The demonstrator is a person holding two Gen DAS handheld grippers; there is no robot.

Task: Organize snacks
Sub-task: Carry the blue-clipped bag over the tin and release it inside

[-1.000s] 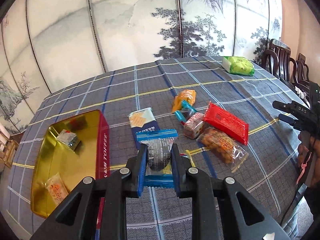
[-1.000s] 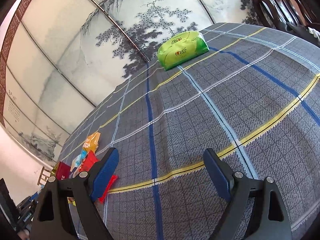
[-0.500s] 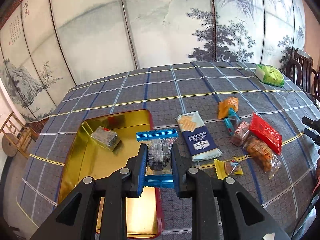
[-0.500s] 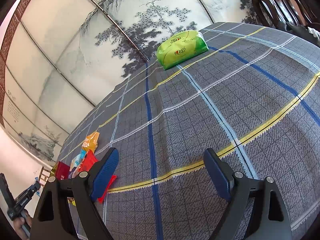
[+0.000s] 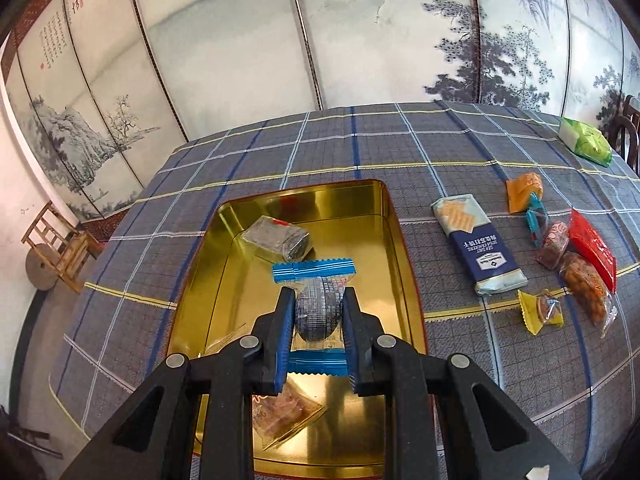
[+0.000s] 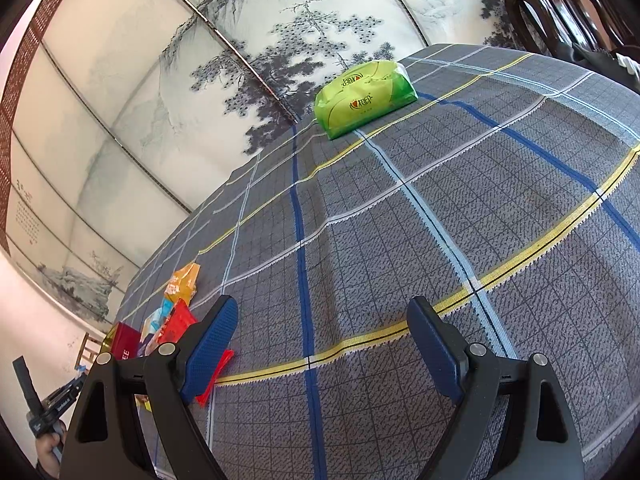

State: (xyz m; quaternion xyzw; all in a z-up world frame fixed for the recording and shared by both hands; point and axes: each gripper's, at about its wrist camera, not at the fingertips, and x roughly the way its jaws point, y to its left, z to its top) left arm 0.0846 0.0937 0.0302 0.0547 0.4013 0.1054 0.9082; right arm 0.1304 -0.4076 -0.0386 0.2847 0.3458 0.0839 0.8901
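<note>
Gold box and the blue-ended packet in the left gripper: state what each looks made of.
Gold box: looks like metal tin, glossy gold inside; its walls mirror the snacks and light, and the rim is thin and rolled. Blue-ended packet: thin plastic film, probably foil-lined; crimped zigzag ends, and the printed silvery middle puckers between the left gripper pads.

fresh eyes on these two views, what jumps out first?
The left gripper, shut on a blue-edged snack packet above the shiny gold tin, which already holds two wrapped snacks. More snacks lie loose on the plaid cloth right of the tin. In the right wrist view, a bright green pack sits far beyond the open right gripper.
</note>
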